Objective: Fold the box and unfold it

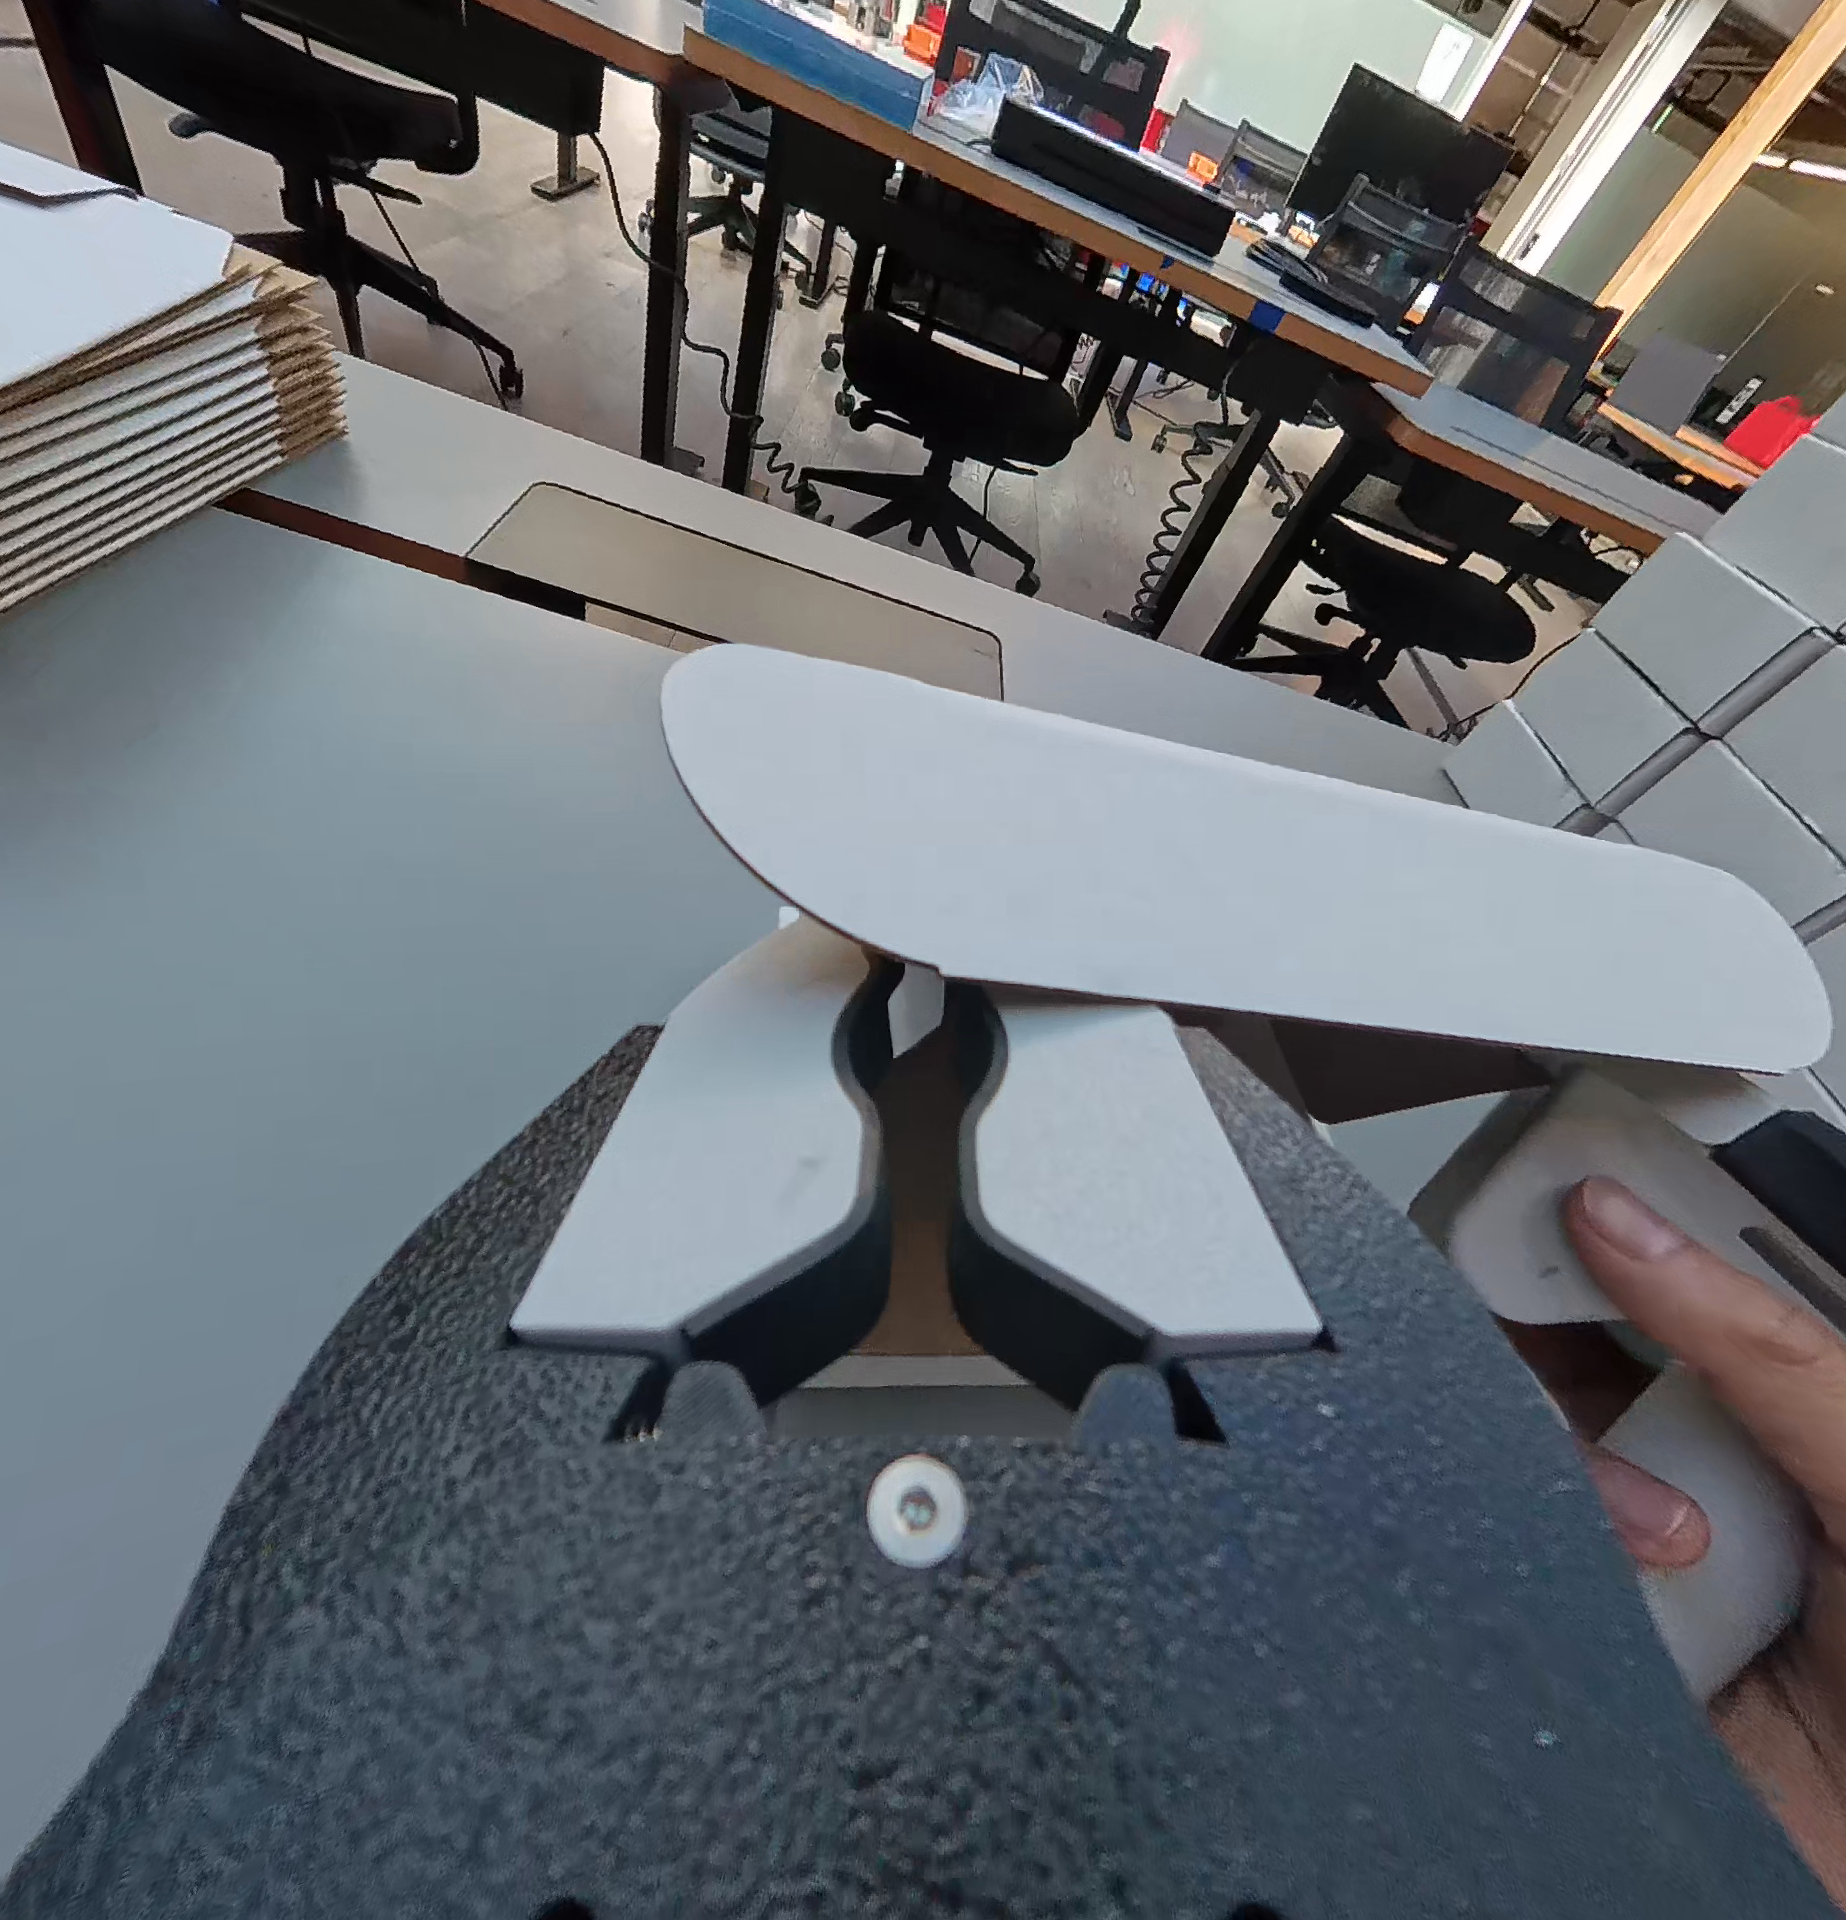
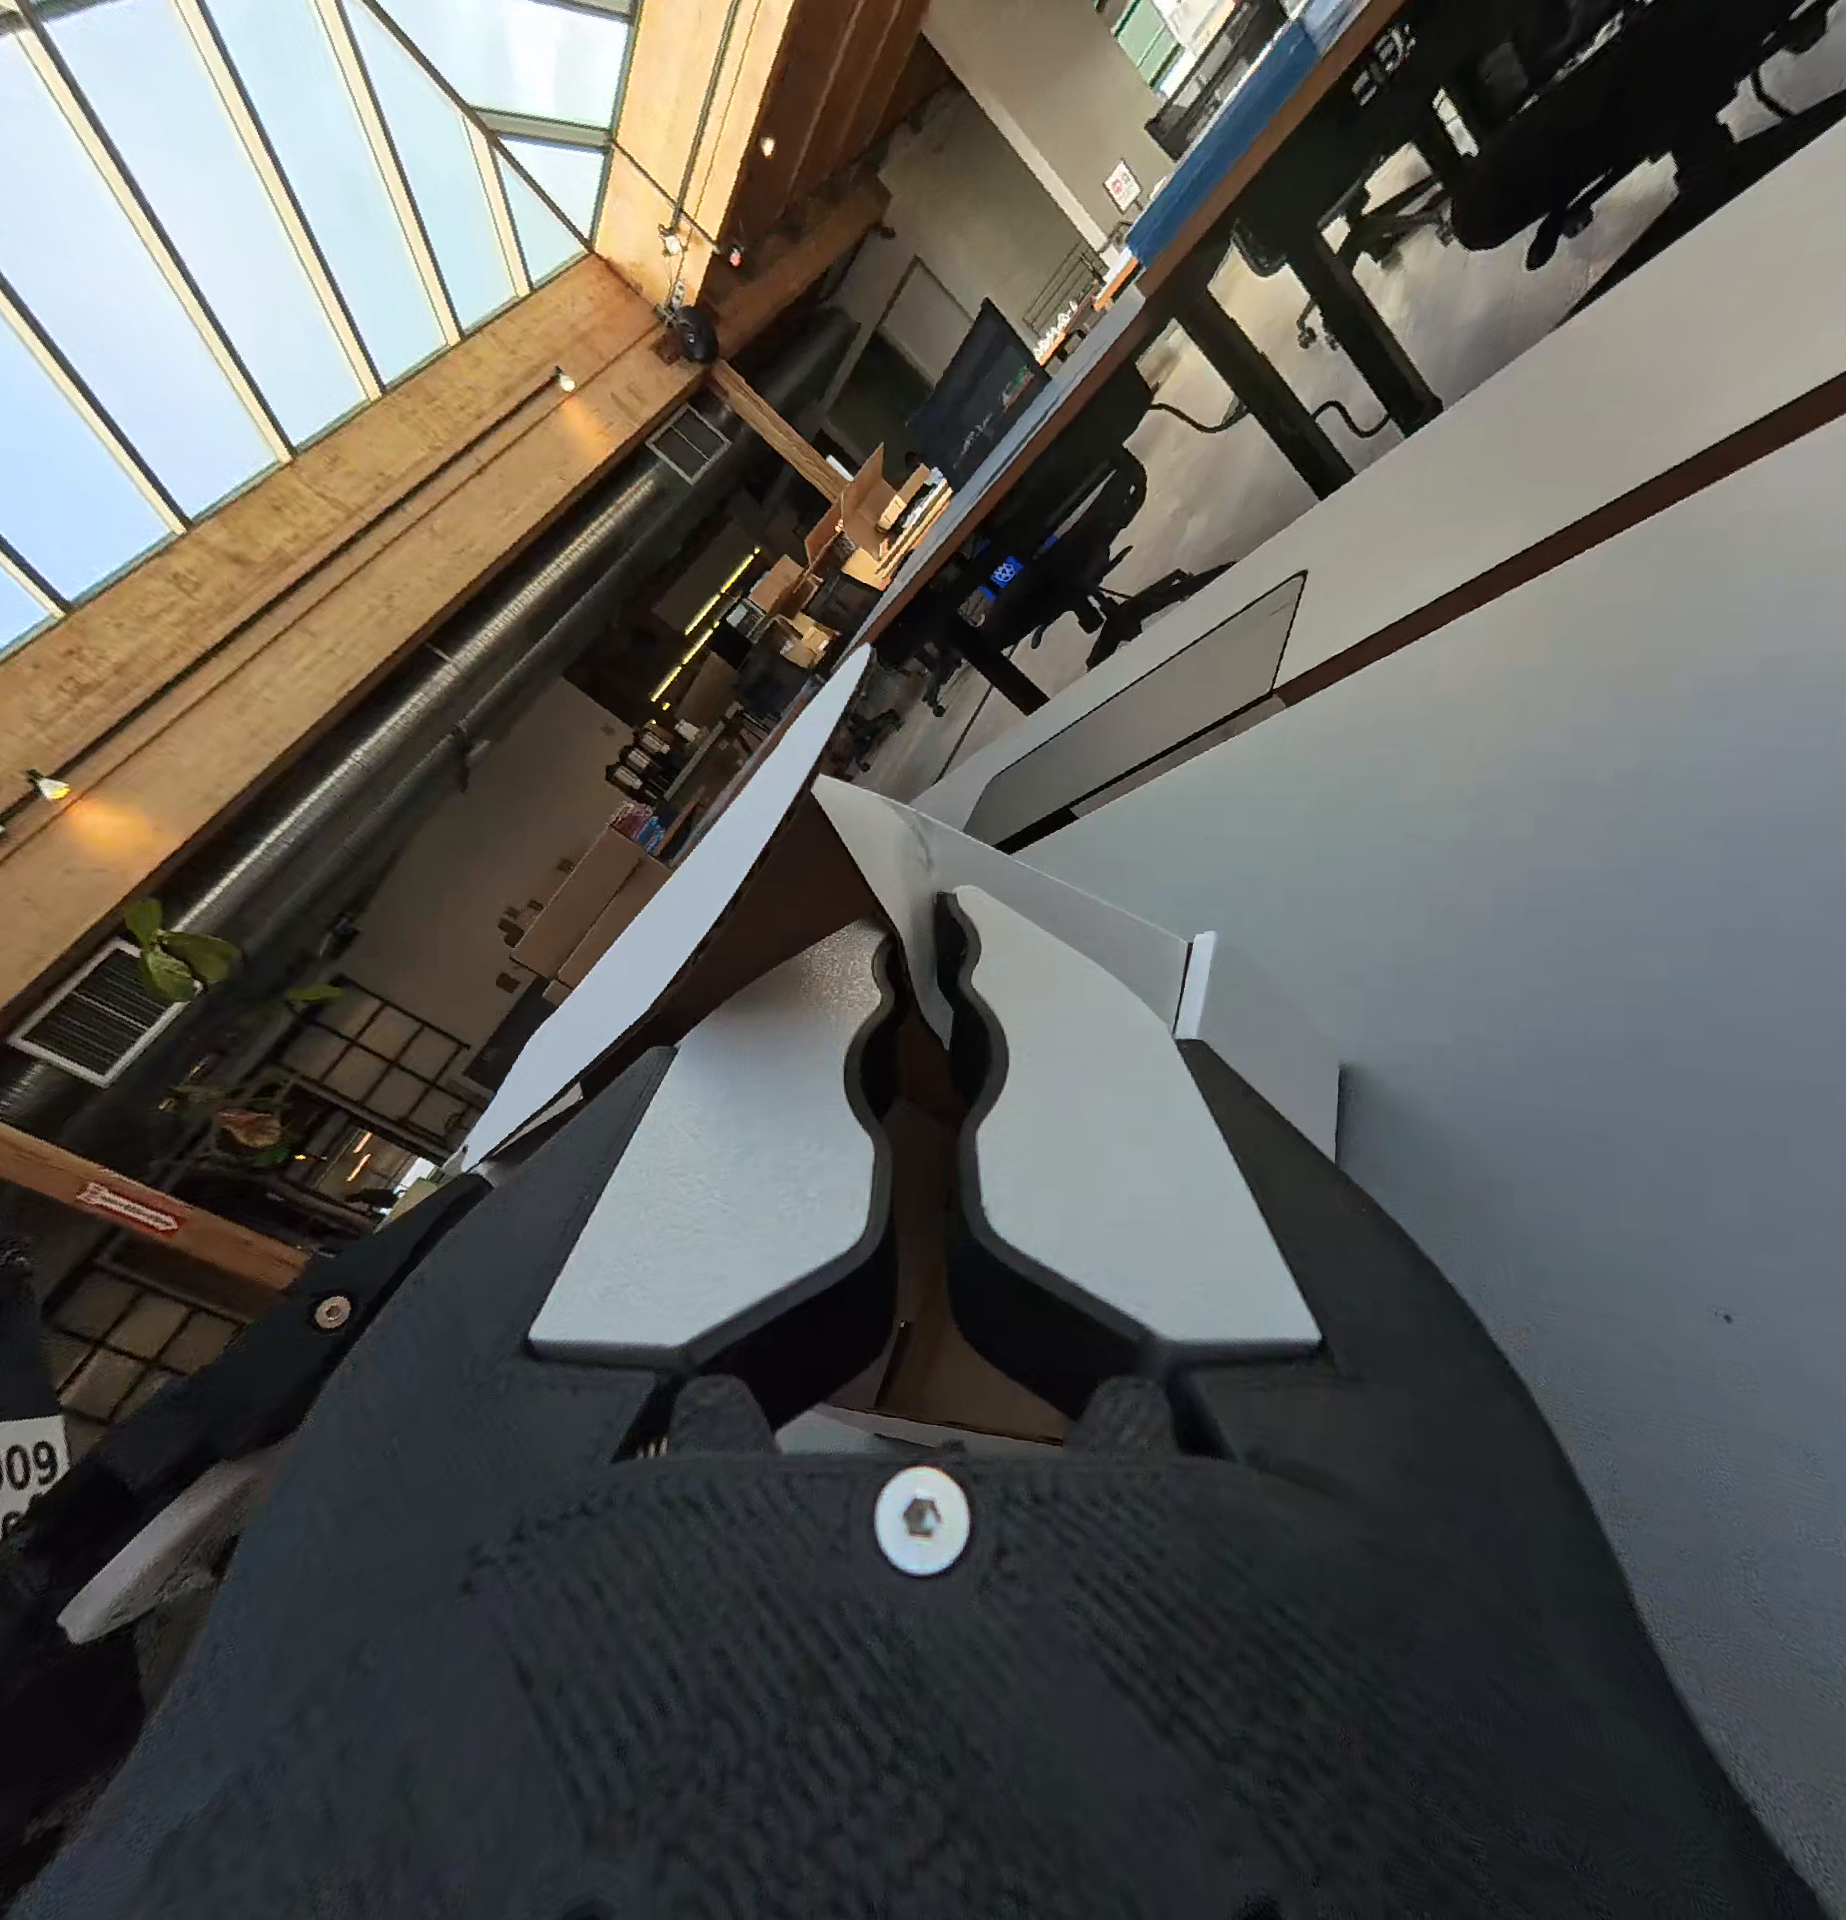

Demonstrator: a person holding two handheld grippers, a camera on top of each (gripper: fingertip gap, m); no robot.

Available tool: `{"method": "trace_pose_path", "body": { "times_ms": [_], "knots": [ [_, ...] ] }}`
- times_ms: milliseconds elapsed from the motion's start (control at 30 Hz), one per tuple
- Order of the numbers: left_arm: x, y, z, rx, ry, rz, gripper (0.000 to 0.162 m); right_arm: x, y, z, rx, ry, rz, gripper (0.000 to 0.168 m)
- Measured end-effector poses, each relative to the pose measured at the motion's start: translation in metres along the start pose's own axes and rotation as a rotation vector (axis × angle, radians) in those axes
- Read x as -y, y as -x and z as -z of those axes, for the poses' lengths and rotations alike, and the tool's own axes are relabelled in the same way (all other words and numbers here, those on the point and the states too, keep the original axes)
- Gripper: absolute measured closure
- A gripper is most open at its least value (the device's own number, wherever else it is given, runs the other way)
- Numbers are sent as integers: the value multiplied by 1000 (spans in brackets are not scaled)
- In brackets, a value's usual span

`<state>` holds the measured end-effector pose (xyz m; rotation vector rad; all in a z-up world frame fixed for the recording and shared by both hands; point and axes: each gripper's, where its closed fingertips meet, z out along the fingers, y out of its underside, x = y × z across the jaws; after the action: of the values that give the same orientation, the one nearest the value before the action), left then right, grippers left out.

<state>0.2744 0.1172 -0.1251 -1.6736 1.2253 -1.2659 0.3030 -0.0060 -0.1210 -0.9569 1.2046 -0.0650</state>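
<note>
A white cardboard box (image 1: pixel 1210 883) with a brown inside is held above the grey table (image 1: pixel 275 935). Its long rounded lid flap stands open over my left gripper (image 1: pixel 921 1003). The left gripper is shut on a thin white edge of the box. In the right wrist view the camera is rolled sideways. There my right gripper (image 2: pixel 924 940) is shut on a white wall of the box (image 2: pixel 1054 914), and the lid flap (image 2: pixel 690 883) curves away to the left. A person's hand (image 1: pixel 1750 1371) holds the right tool at the box's right end.
A stack of flat cardboard blanks (image 1: pixel 119 416) lies at the table's far left. Several folded white boxes (image 1: pixel 1729 675) are piled at the right. Desks, black office chairs (image 1: pixel 950 416) and monitors stand beyond the table's far edge.
</note>
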Motion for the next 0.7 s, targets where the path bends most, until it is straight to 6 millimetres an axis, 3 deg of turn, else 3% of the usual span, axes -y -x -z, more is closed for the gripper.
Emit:
{"method": "trace_pose_path", "body": {
  "times_ms": [233,367,600,700],
  "knots": [
    [4,-3,2,-4,4,27,154,3,3,-5,57,-71,-310,162],
    [1,-1,-2,-1,31,-12,155,1,0,-5,15,-26,-143,163],
    [-13,3,2,31,6,-117,157,-8,-10,2,-110,35,375,166],
    [-22,6,5,21,-5,-135,157,-16,-14,7,-174,26,483,166]
  ]
}}
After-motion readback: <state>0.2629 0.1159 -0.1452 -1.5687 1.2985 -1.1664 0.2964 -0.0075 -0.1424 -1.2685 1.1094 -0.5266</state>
